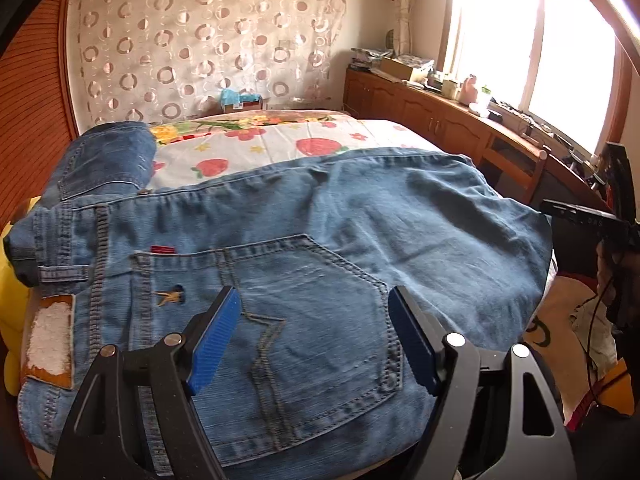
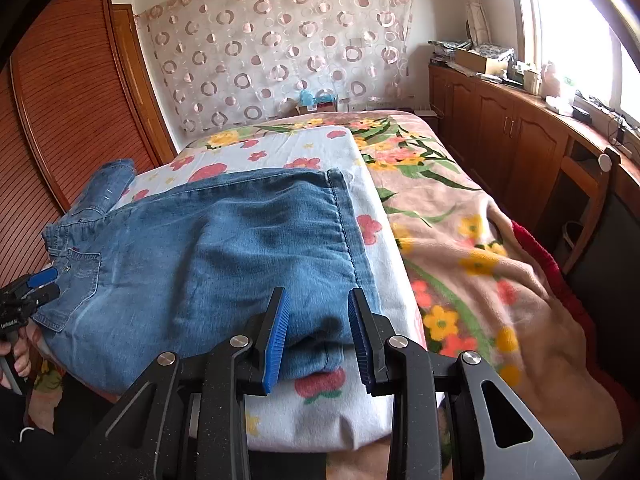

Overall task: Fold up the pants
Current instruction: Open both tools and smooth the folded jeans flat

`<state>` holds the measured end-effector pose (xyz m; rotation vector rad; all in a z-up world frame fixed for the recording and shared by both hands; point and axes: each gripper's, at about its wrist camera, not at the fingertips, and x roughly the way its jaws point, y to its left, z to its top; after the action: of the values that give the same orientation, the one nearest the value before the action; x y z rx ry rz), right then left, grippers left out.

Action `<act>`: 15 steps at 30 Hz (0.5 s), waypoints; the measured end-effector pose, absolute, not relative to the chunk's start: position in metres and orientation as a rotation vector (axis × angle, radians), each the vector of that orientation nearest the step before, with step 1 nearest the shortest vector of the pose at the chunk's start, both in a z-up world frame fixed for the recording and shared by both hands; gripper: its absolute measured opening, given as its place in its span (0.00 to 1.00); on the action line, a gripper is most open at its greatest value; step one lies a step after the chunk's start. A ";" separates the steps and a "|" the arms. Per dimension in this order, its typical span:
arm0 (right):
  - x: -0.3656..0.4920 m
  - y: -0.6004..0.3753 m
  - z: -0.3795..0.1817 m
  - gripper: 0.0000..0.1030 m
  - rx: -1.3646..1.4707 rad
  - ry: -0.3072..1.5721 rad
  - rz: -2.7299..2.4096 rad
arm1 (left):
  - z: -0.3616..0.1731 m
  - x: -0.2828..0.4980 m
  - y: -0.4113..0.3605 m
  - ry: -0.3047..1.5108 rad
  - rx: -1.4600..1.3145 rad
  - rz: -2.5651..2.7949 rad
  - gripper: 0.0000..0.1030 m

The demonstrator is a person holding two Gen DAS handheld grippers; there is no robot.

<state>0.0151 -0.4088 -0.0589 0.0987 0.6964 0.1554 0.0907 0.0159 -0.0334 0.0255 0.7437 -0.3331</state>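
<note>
Two grippers, both with jaws spread: our left gripper (image 1: 314, 320) over the jeans (image 1: 304, 216) pocket, our right gripper (image 2: 318, 326) at the hem.

No legible text — the jeans' (image 1: 304, 240) red tag (image 1: 163, 250) is unreadable.

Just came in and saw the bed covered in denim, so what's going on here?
A person is folding faded blue denim jeans spread across a white strawberry-print sheet on the bed. The left tool hovers open over the stitched back pocket at the waist end. The right tool is open too, its blue fingers either side of the leg cuff near the bed's edge. Neither has gripped the fabric.
</note>
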 end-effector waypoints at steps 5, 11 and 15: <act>0.022 -0.410 -0.067 0.31 0.086 0.720 0.154 | -0.042 0.094 0.010 0.767 0.034 -0.335 0.75; 0.027 -0.408 -0.081 0.31 0.045 0.759 0.140 | -0.054 0.094 0.008 0.805 0.016 -0.335 0.75; 0.028 -0.409 -0.081 0.31 0.016 0.753 0.128 | -0.056 0.093 0.007 0.804 0.013 -0.332 0.75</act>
<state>0.0279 -0.4088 -0.0812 0.0159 0.7532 0.1284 0.0932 0.0067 -0.0555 0.0130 0.8042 -0.3318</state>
